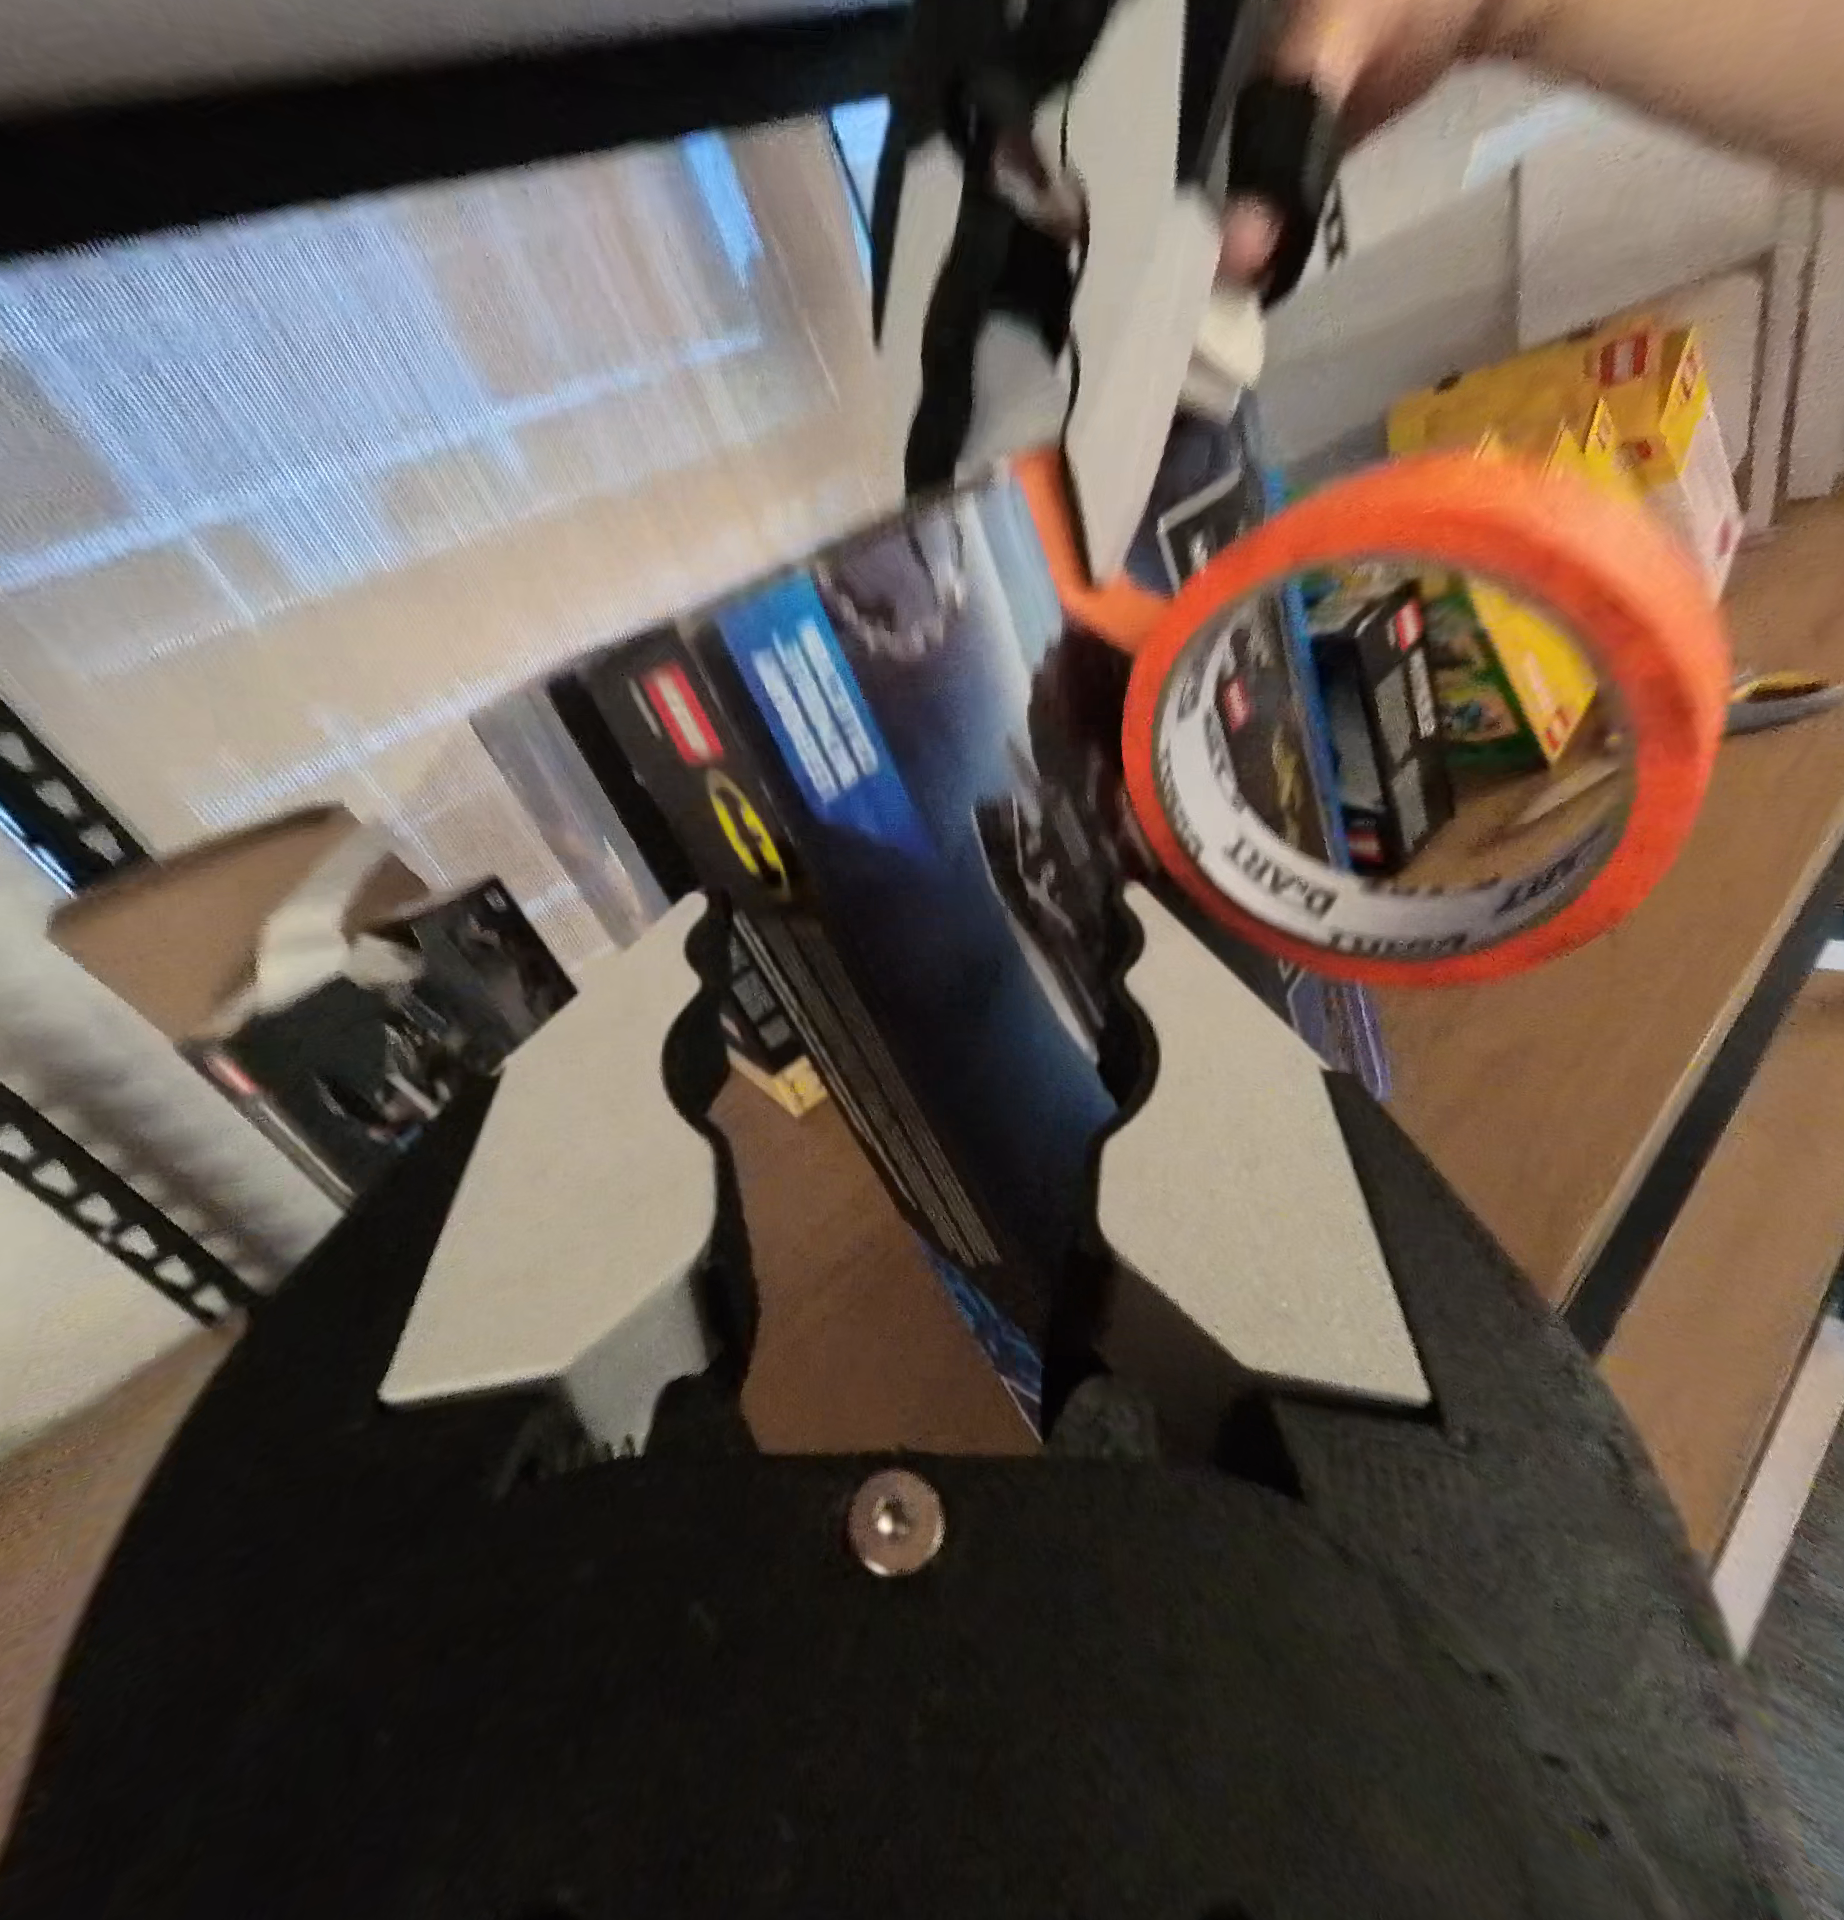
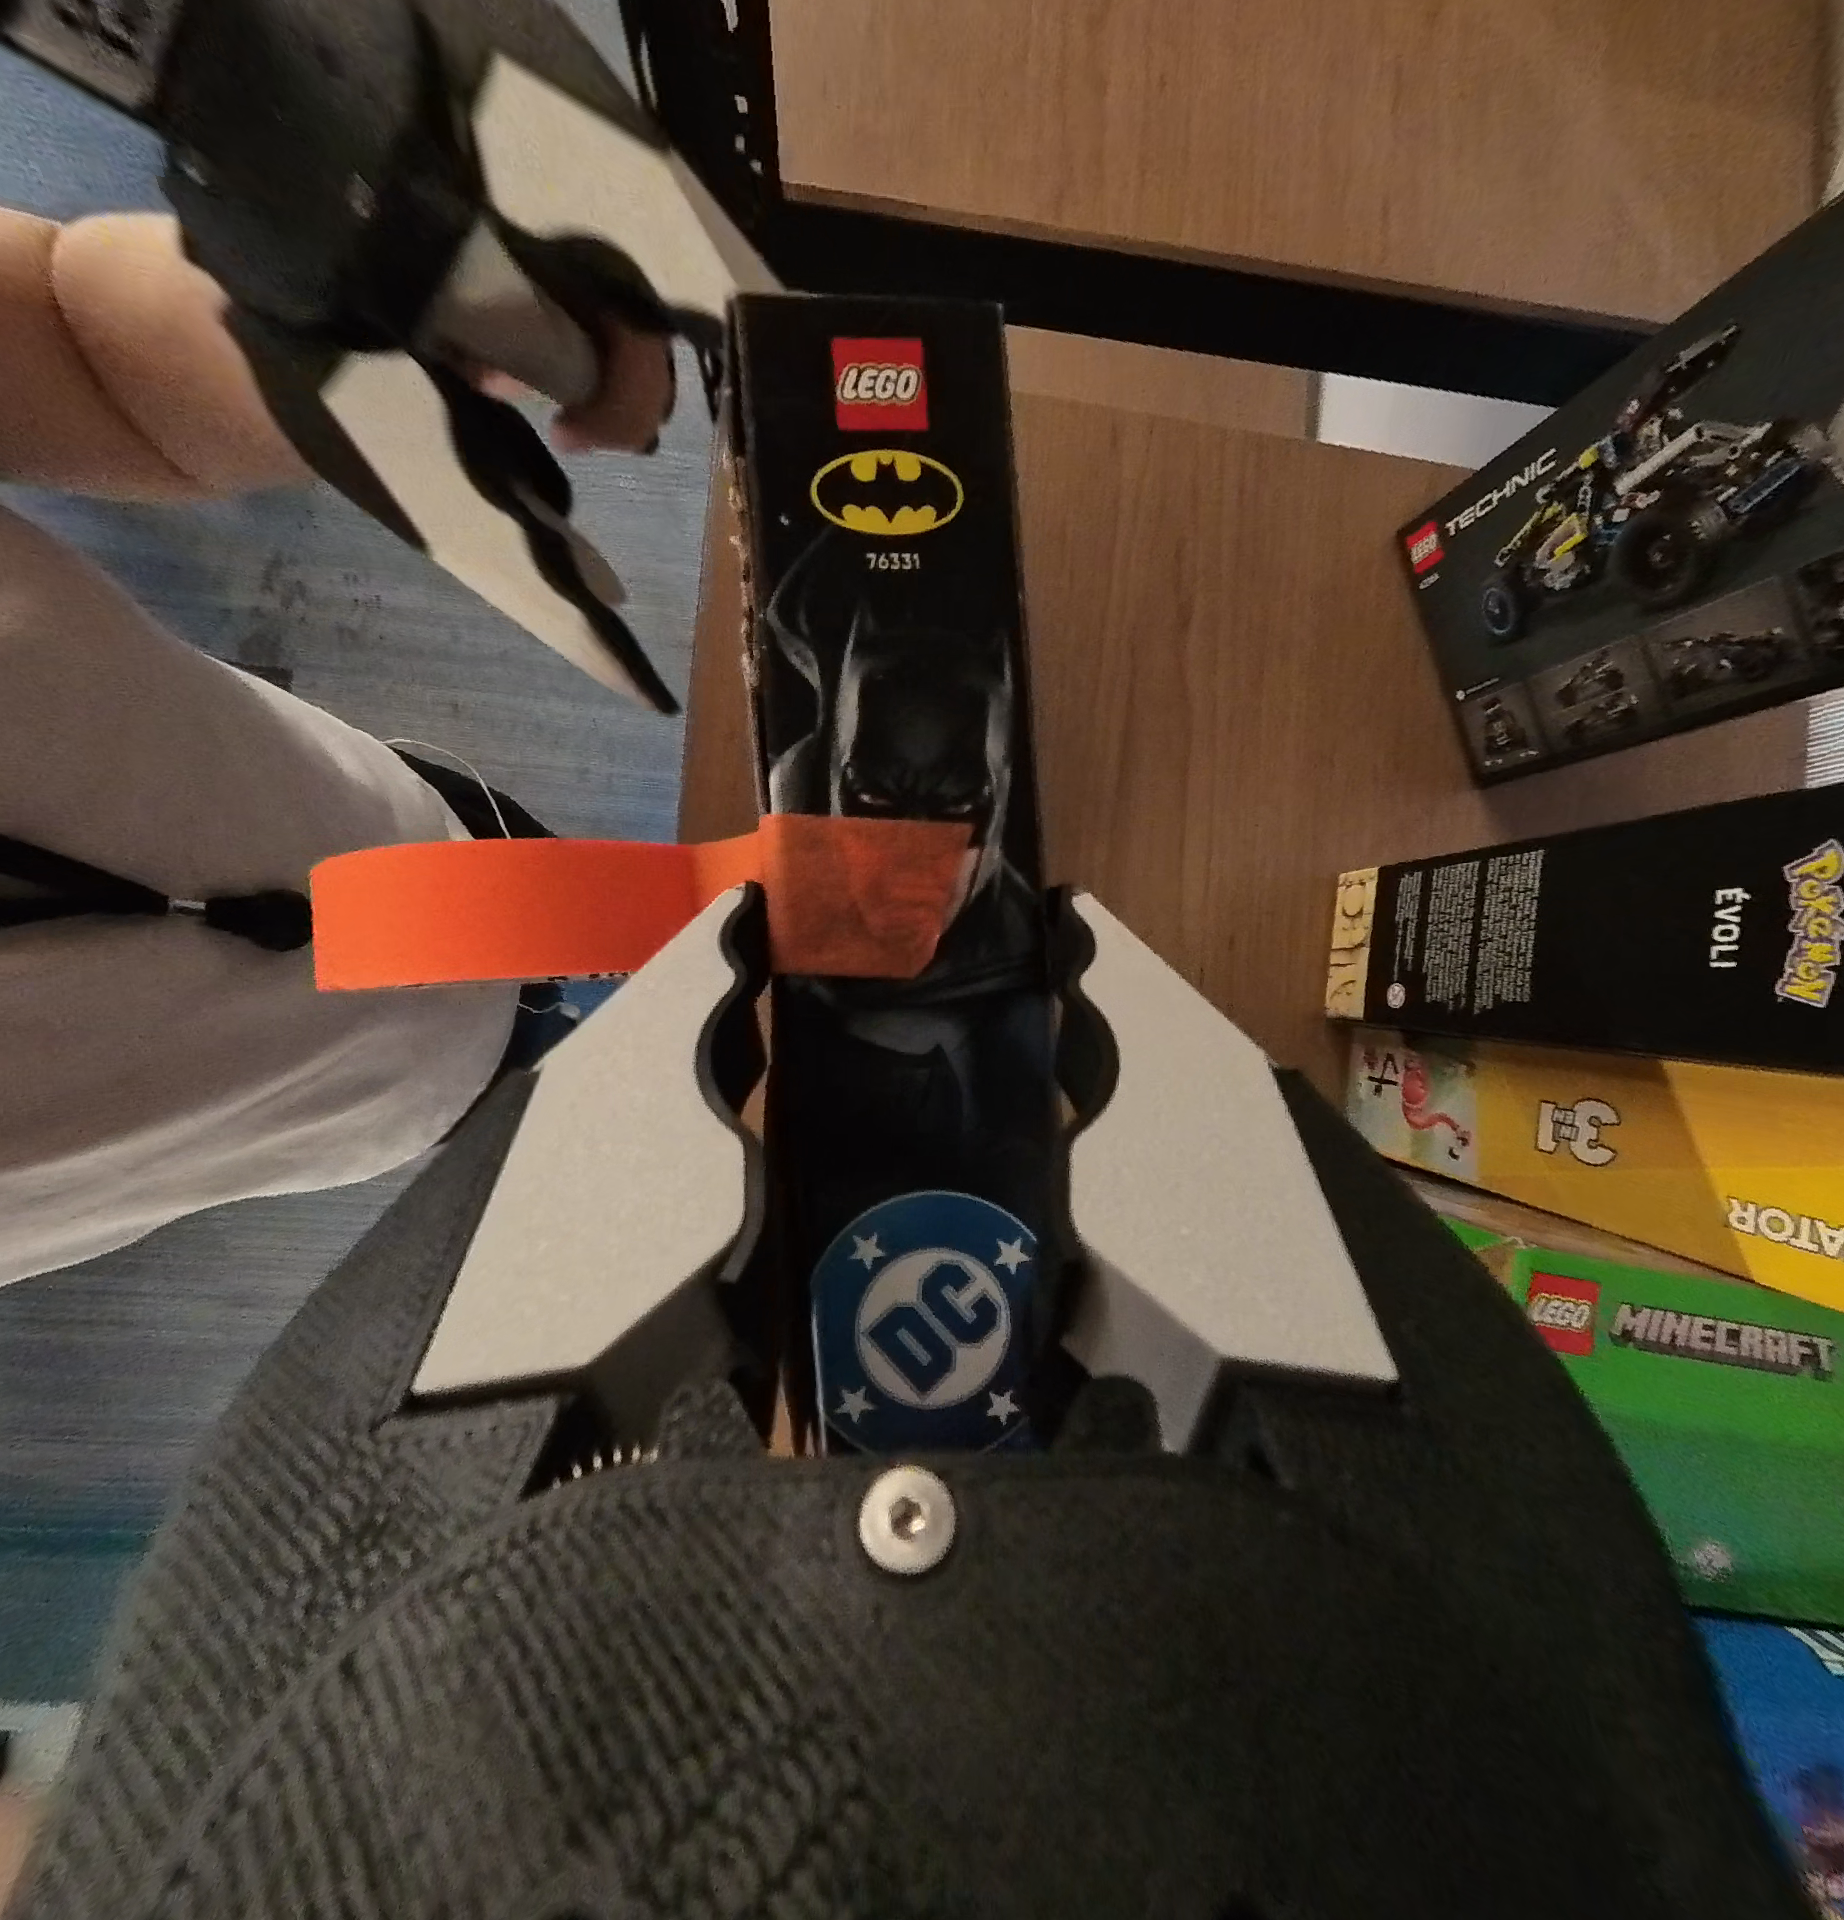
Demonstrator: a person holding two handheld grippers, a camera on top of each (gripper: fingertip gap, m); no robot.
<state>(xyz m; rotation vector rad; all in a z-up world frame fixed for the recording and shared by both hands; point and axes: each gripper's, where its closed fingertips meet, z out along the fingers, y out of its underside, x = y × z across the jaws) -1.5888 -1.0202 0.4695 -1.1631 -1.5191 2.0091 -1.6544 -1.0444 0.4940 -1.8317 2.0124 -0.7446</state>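
Above the wooden shelf (image 2: 1209,675), the right gripper (image 2: 902,935) clamps a dark box (image 2: 887,623); the left gripper (image 1: 913,935) gapes beside an orange tape roll (image 1: 1427,717).

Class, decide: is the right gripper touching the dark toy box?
Touching. The right wrist view shows the right gripper with both fingers pressed against opposite sides of the dark toy box, no gap either side.

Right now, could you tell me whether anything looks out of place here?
Yes: the tape roll dangles in mid-air, hanging only by its strip, which is stuck, wrinkled, across the box clamped in the right gripper. No gripper holds the roll.
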